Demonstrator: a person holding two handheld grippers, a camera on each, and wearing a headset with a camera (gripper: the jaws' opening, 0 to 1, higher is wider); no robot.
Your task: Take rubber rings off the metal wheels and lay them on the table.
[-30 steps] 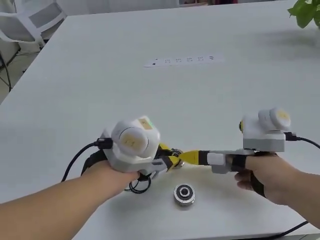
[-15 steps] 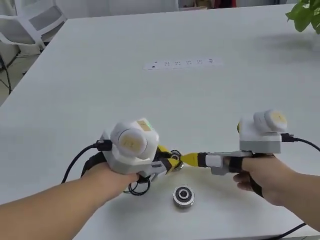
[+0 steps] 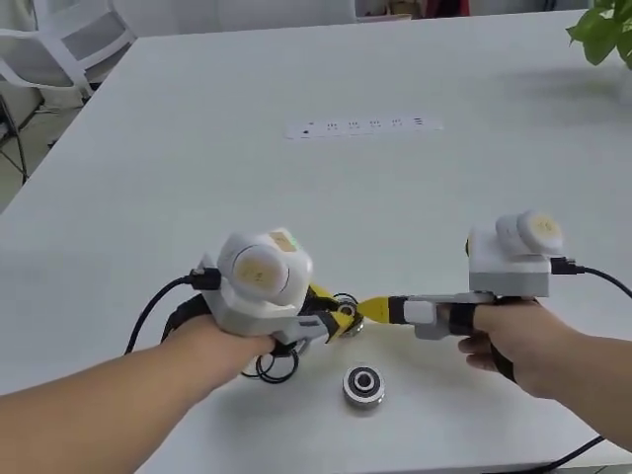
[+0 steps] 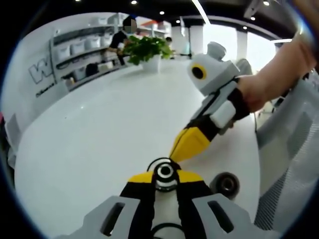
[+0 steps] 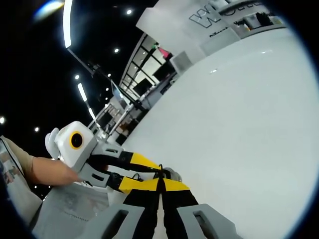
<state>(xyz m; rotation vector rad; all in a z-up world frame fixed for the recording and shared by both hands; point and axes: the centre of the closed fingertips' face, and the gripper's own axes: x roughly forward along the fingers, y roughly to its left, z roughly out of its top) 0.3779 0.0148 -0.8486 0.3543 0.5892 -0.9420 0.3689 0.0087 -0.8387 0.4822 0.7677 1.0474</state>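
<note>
Just above the white table, the left gripper clamps a small metal wheel while the right gripper, jaws pressed together, pinches its black rubber ring, which is not yet off; a second wheel lies on the table nearby, so most of the work seems left.

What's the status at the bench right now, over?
Left gripper shut on a metal wheel. Right gripper shut on its rubber ring. Second wheel on table, apart from both.
</note>
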